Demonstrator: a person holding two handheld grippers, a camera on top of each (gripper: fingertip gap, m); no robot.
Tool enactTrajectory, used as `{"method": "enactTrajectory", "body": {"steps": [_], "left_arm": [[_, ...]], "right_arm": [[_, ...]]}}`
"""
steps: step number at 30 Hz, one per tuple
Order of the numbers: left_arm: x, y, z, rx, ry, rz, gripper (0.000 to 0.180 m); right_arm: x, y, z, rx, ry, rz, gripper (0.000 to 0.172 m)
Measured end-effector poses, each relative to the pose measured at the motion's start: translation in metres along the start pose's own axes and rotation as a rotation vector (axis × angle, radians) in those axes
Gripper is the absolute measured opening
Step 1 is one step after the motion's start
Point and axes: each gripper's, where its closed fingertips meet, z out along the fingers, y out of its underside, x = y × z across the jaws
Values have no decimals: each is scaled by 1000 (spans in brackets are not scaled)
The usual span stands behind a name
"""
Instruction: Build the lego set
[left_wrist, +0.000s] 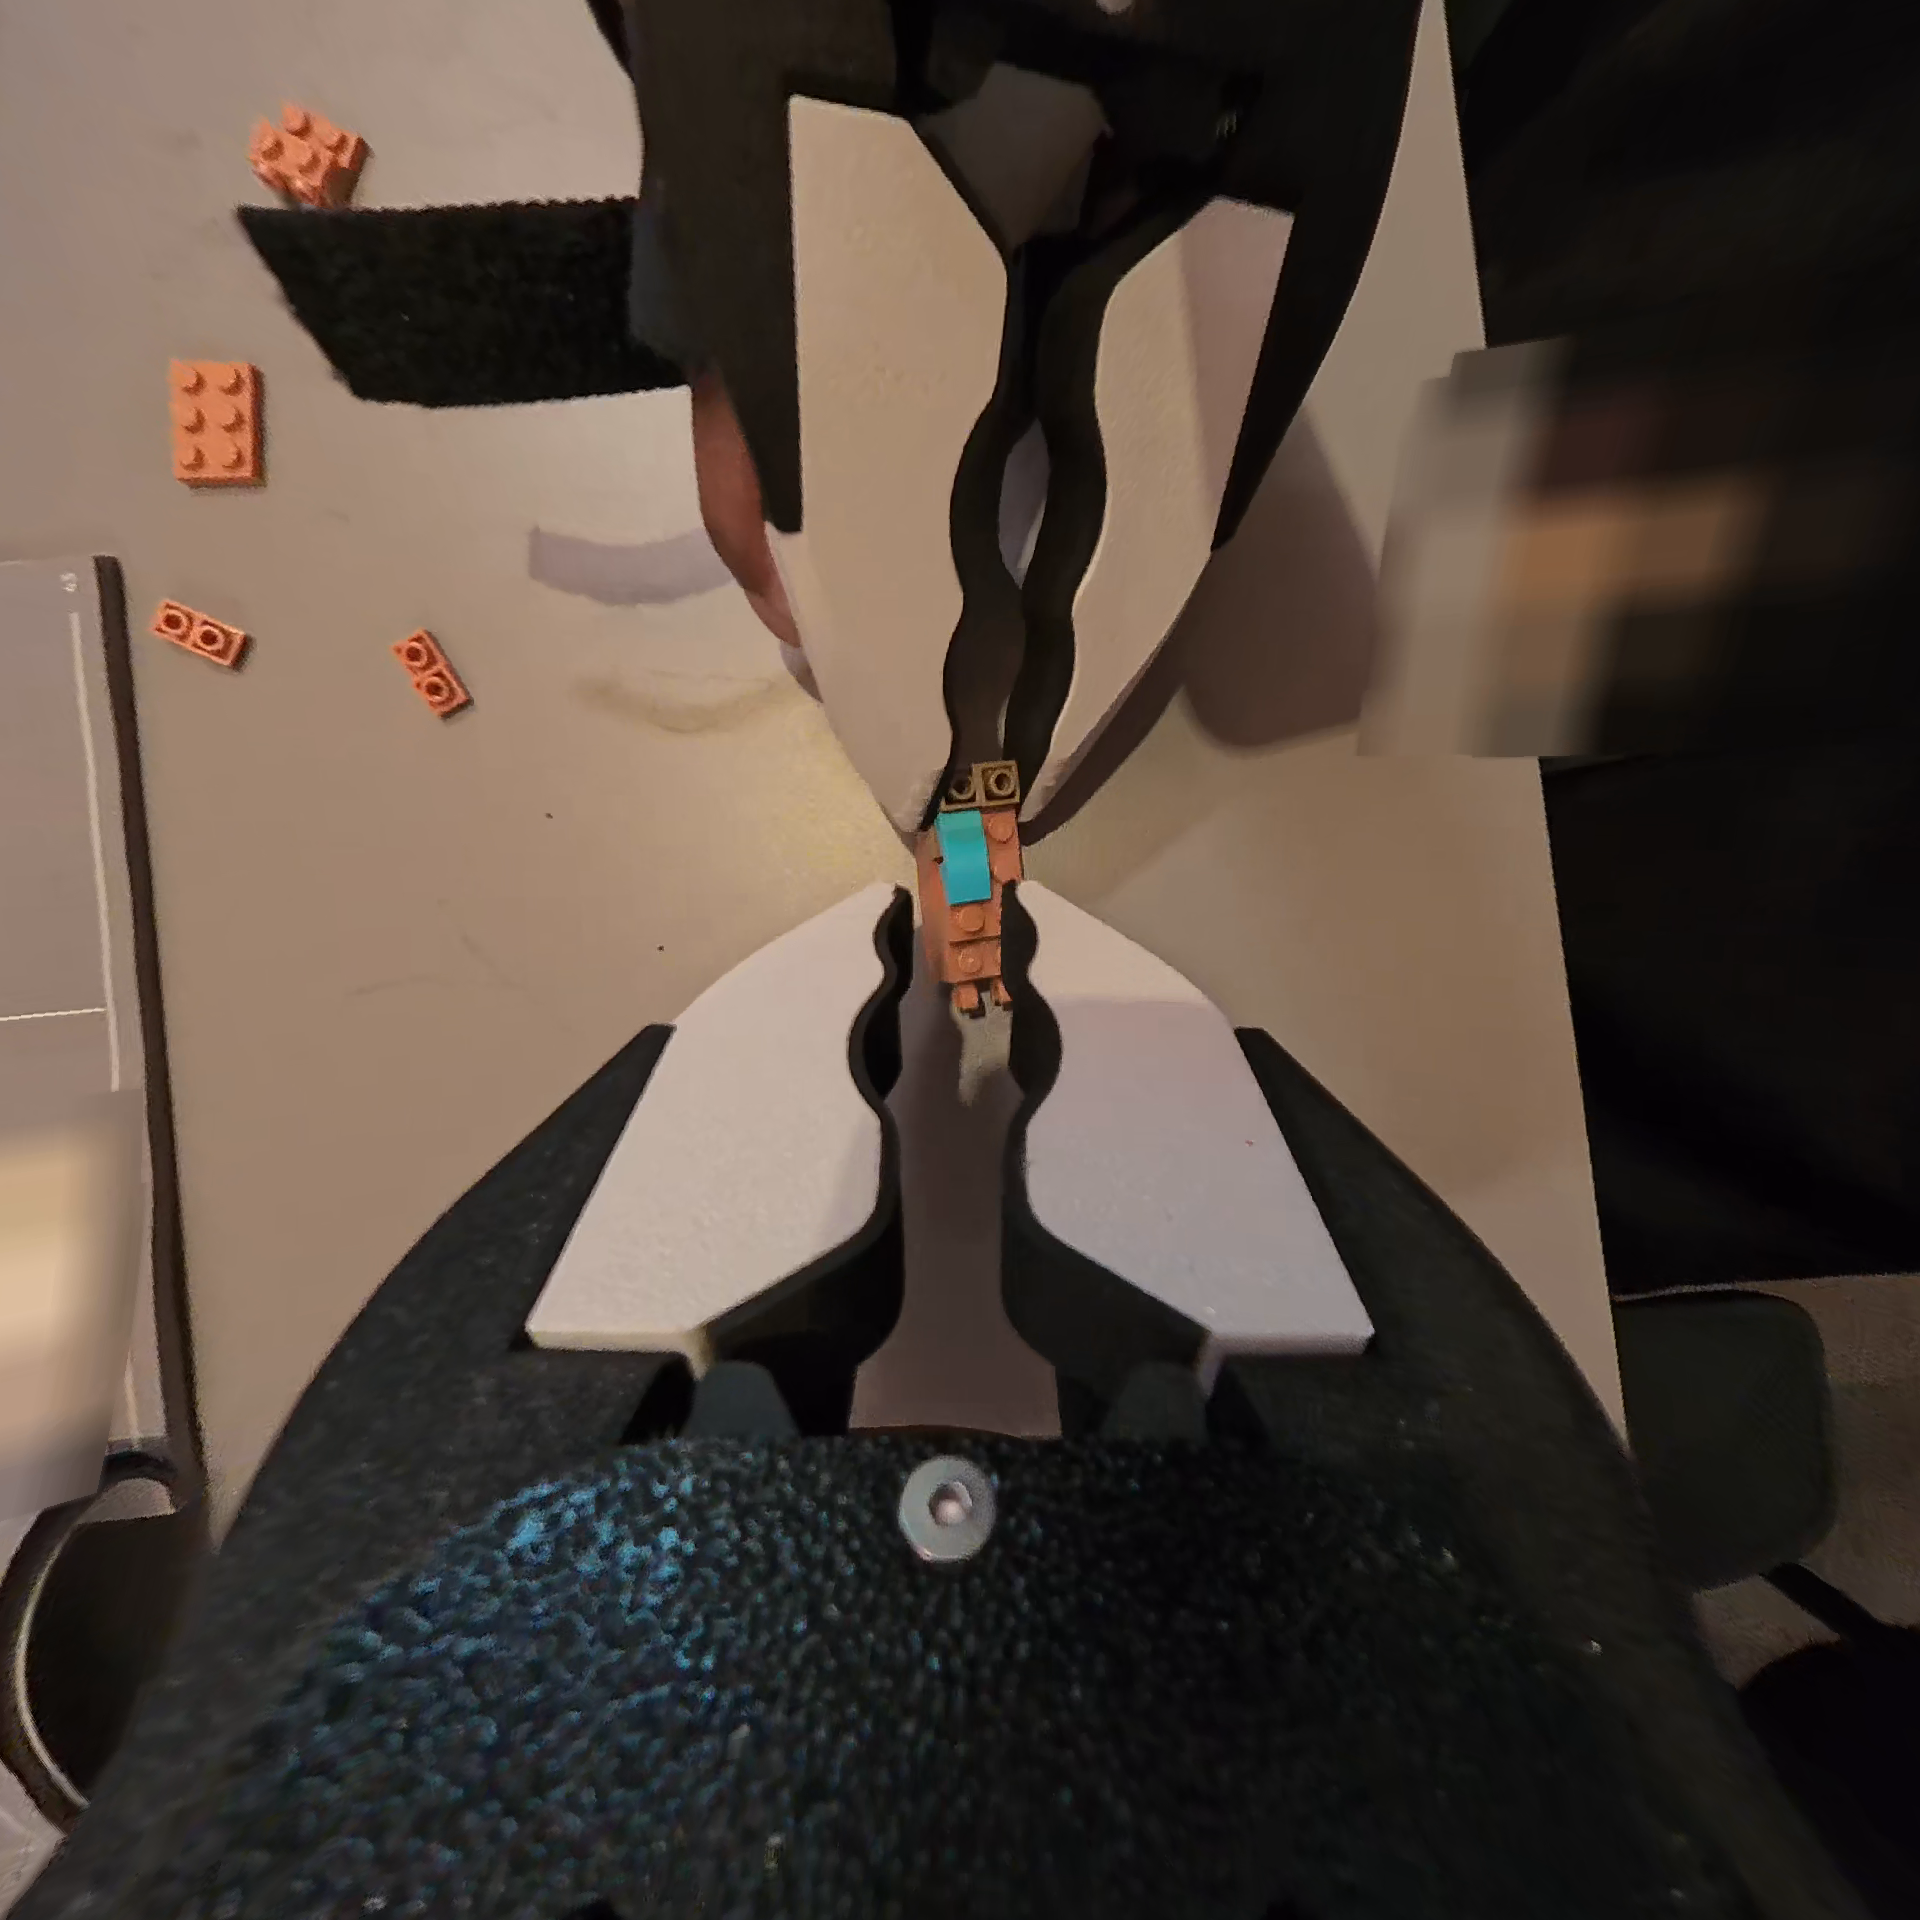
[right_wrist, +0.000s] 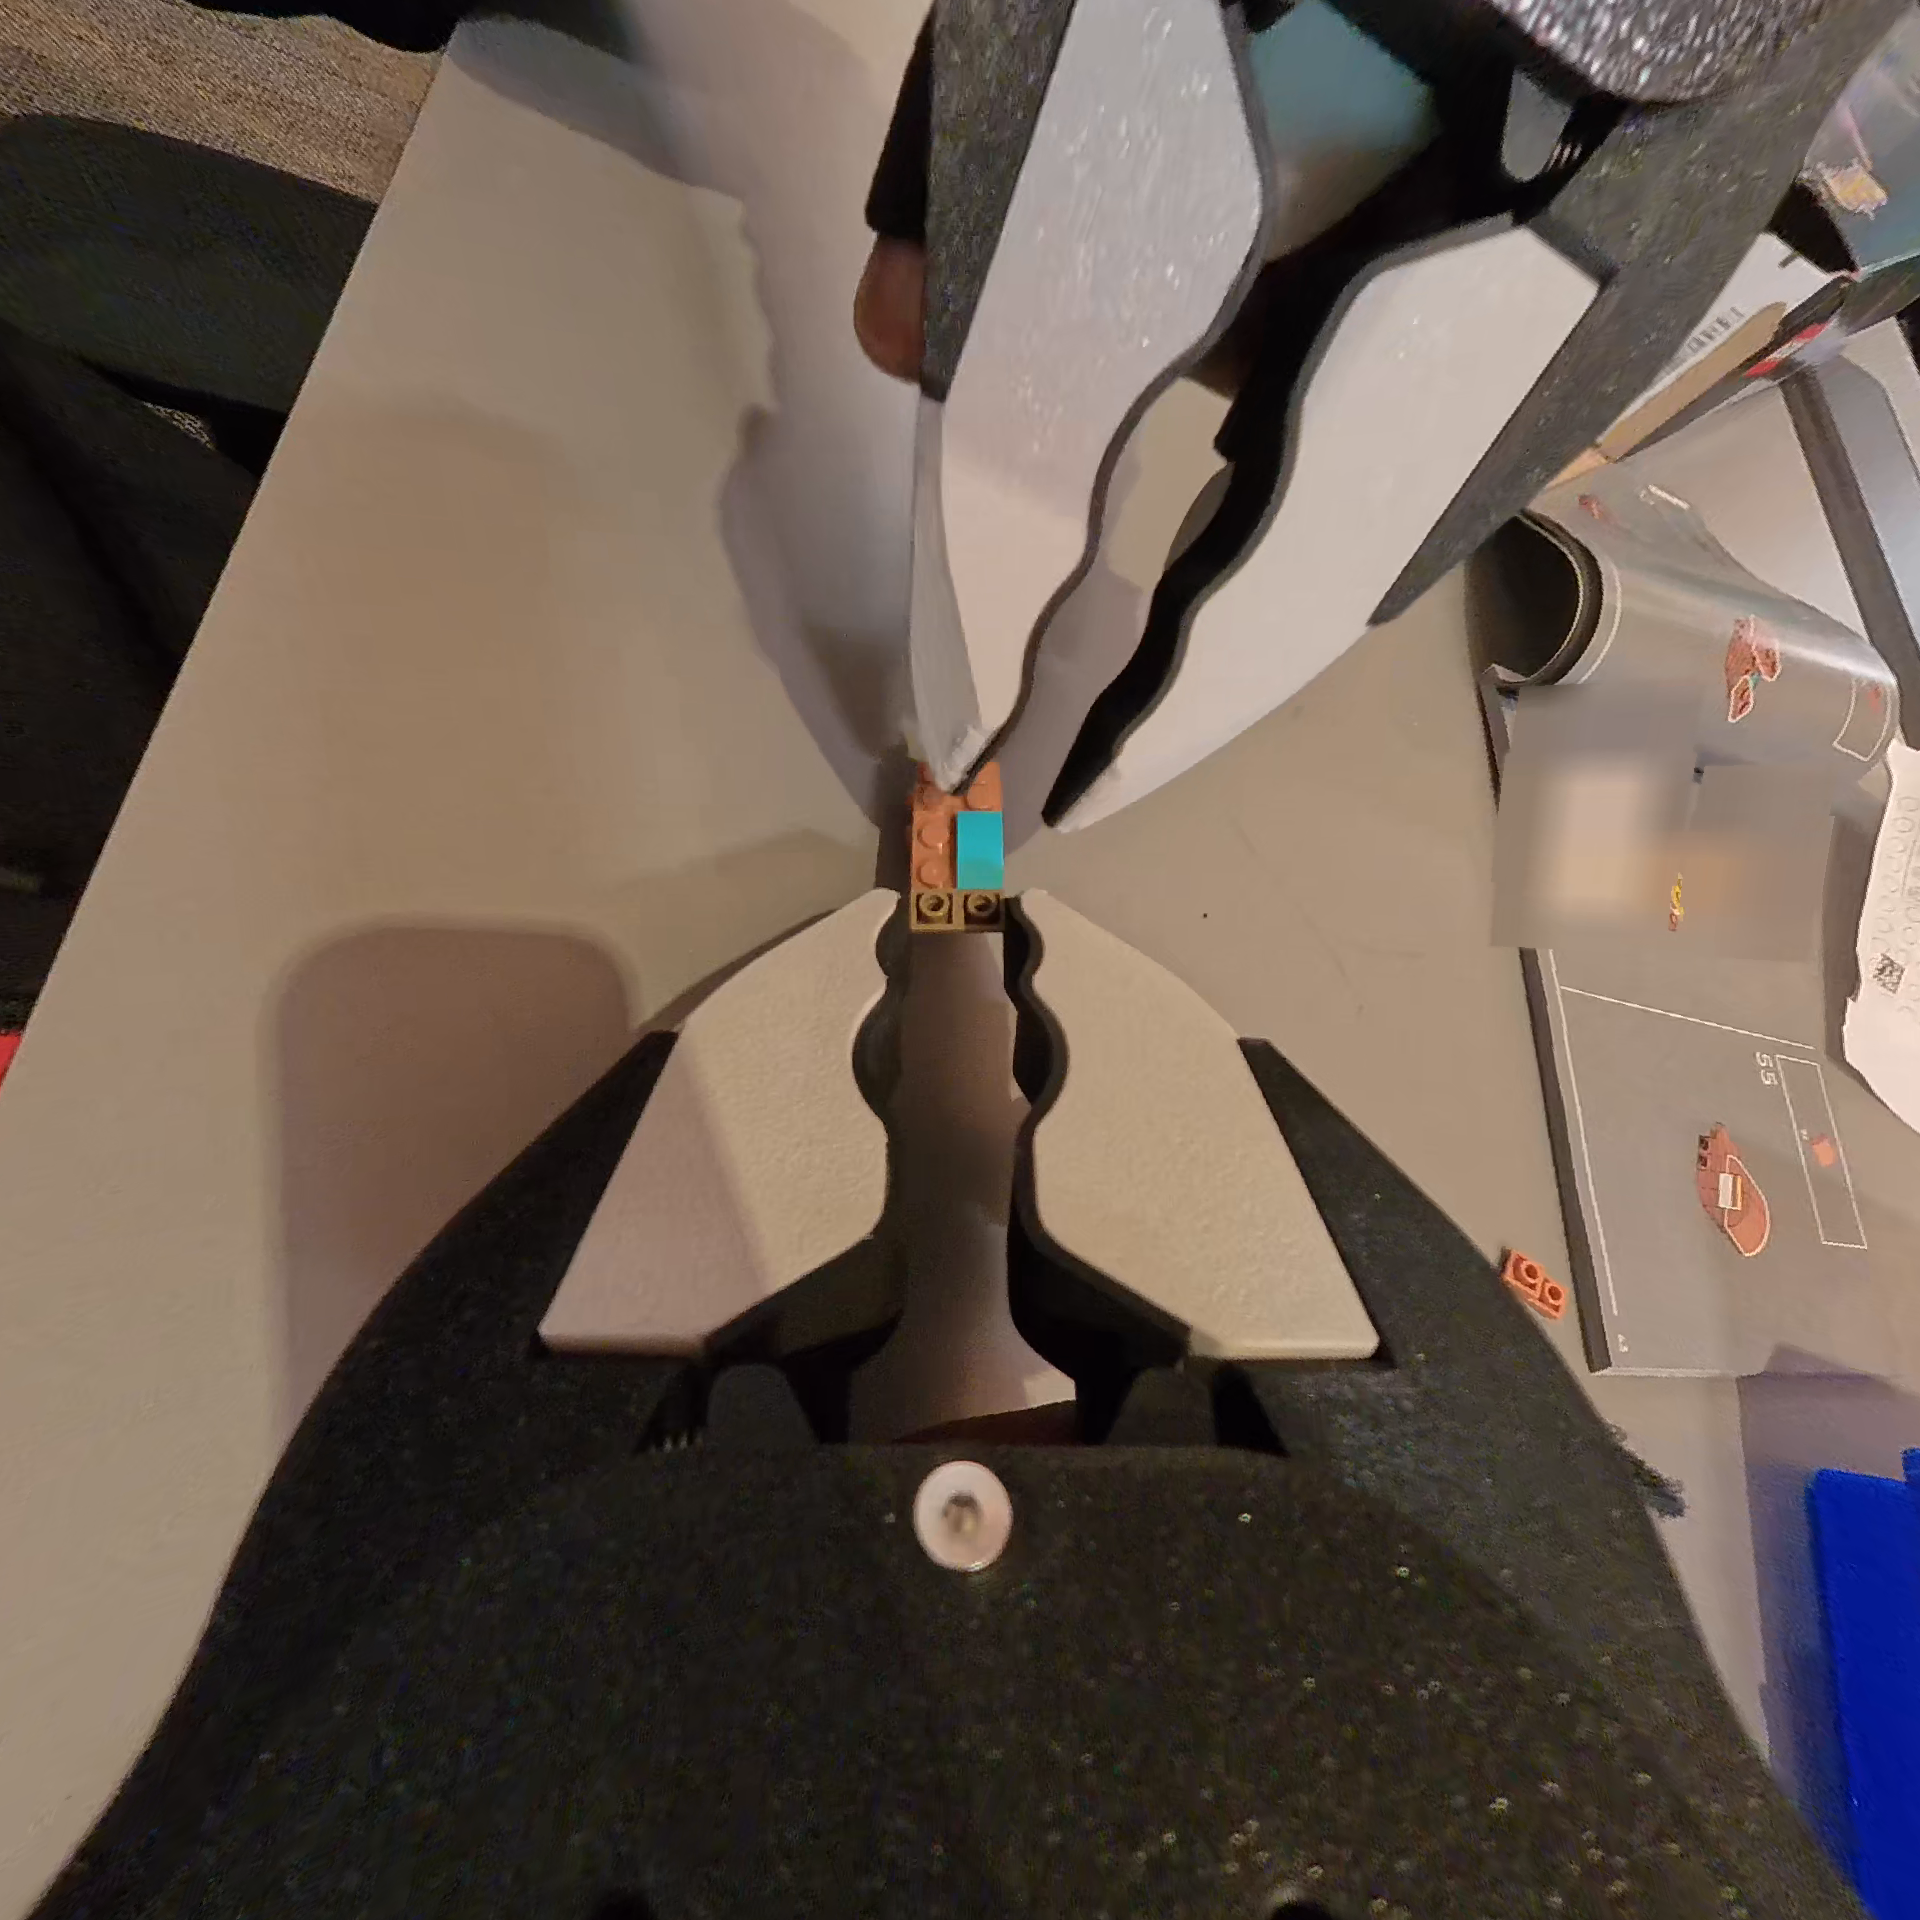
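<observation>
A small orange brick assembly (left_wrist: 977, 935) with a teal tile (left_wrist: 961, 857) on top and an olive brick (left_wrist: 984, 784) at its far end is held just above the white table (left_wrist: 468, 883). My right gripper (right_wrist: 961, 904) is shut on the olive end (right_wrist: 956, 909) of the assembly (right_wrist: 935, 842). It comes in from the top of the left wrist view (left_wrist: 982, 805). My left gripper (left_wrist: 961, 899) is open around the orange end. In the right wrist view (right_wrist: 1008, 795), one of its fingertips (right_wrist: 948, 764) rests at the assembly and the other (right_wrist: 1070, 810) stands apart.
Several loose orange bricks (left_wrist: 216, 421) lie on the table at the left, beside a black strap (left_wrist: 447, 301). A grey instruction booklet (right_wrist: 1704, 1143) lies at the right with a small orange plate (right_wrist: 1536, 1283) beside it. A blue object (right_wrist: 1870, 1662) is at the lower right. My left and right fingertips are right by each other. About 10 cm separates my right fingertips from the black strap (left_wrist: 447, 301).
</observation>
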Motion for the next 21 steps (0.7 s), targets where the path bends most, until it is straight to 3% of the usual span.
{"method": "enactTrajectory", "body": {"steps": [5,21], "left_arm": [[-1,-1,-3,73,46,-56,15],[0,-4,6,90,116,-105,6]], "right_arm": [[0,0,0,0,0,-1,17],[-1,0,0,-1,0,-6,16]]}}
